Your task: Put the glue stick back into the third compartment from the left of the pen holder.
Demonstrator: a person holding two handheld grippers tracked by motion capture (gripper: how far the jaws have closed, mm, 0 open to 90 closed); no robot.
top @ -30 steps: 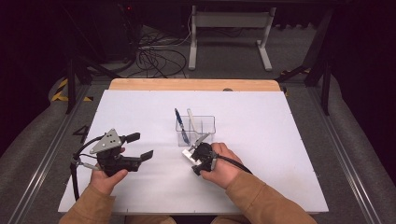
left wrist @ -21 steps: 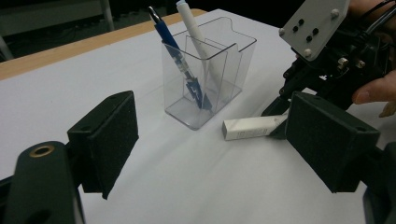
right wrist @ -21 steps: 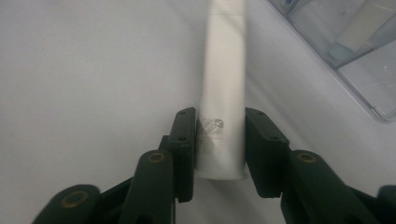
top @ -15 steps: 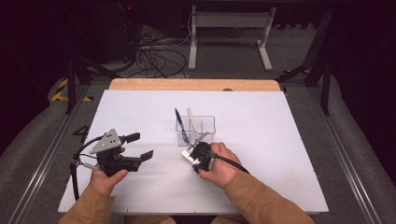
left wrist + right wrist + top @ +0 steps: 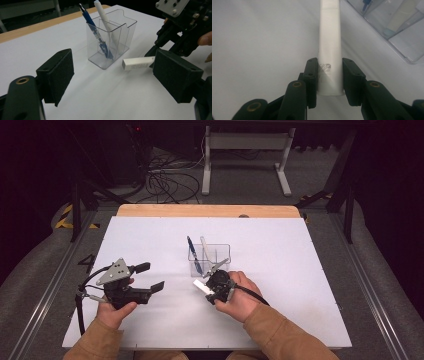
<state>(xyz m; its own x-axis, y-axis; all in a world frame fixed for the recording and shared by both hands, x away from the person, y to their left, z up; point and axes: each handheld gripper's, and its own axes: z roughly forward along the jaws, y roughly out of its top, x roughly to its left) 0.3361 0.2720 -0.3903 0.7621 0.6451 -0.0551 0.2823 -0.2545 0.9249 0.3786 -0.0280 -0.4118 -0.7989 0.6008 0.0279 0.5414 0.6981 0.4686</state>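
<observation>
**Eraser gripped, holder next**

Near the table's middle, just at seven o'clock of the clear holder (image 5: 210, 259), my right gripper (image 5: 212, 285) has the white eraser (image 5: 200, 285) between its pads. Those jaws have just been closing, and in the right gripper view they press the eraser (image 5: 330, 50) from both sides, its far end sticking out ahead of me. It seems barely off the white table (image 5: 300, 285), low and level. The holder already keeps a blue pen (image 5: 194, 255) and a white pen (image 5: 205, 247), both leaning toward eleven o'clock.

My left gripper (image 5: 150, 277) waits well off at nine o'clock, jaws spread wide with nothing between them.

I judge the pick-up as done. The next move calls for a lift, a tilt of the eraser end-down, and a careful drop into a free compartment without knocking the holder's light wall.
</observation>
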